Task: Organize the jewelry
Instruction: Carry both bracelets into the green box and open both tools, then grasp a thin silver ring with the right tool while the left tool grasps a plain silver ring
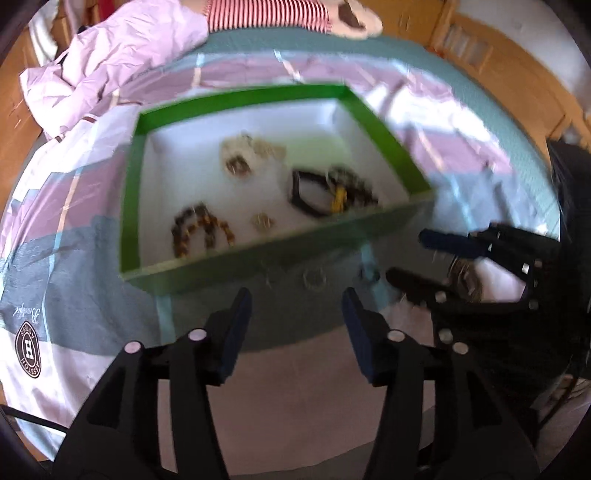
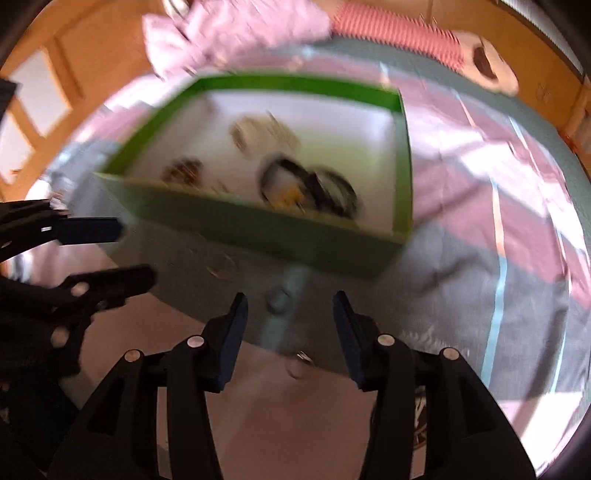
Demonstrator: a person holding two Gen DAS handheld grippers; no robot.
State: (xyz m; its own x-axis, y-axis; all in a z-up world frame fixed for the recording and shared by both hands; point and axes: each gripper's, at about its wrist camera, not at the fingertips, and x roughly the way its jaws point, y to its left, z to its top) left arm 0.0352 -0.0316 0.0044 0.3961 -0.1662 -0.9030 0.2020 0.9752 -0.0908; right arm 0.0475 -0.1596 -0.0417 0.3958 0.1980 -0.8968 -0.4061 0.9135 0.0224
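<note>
A green box [image 1: 258,258] with a white inside lies on the bed and holds a brown beaded bracelet [image 1: 199,229], a pale cluster [image 1: 240,155], a small earring [image 1: 263,220] and dark bands [image 1: 325,188]. Small rings [image 1: 314,277] lie on the sheet just in front of it. My left gripper [image 1: 297,306] hangs open above those rings, holding nothing. The right gripper [image 1: 406,255] stands open beside it. In the right wrist view the box [image 2: 258,229] is blurred. My right gripper [image 2: 290,314] is open over a small ring [image 2: 279,297]. Another ring [image 2: 301,360] lies nearer. The left gripper [image 2: 135,251] shows at the left.
The patchwork sheet [image 1: 74,229] covers the bed. Crumpled lilac cloth [image 1: 122,55] and a red-striped fabric [image 1: 266,14] lie beyond the box. Wooden furniture [image 1: 509,74] rings the bed. A round metallic item [image 1: 465,280] shows behind the right gripper's fingers.
</note>
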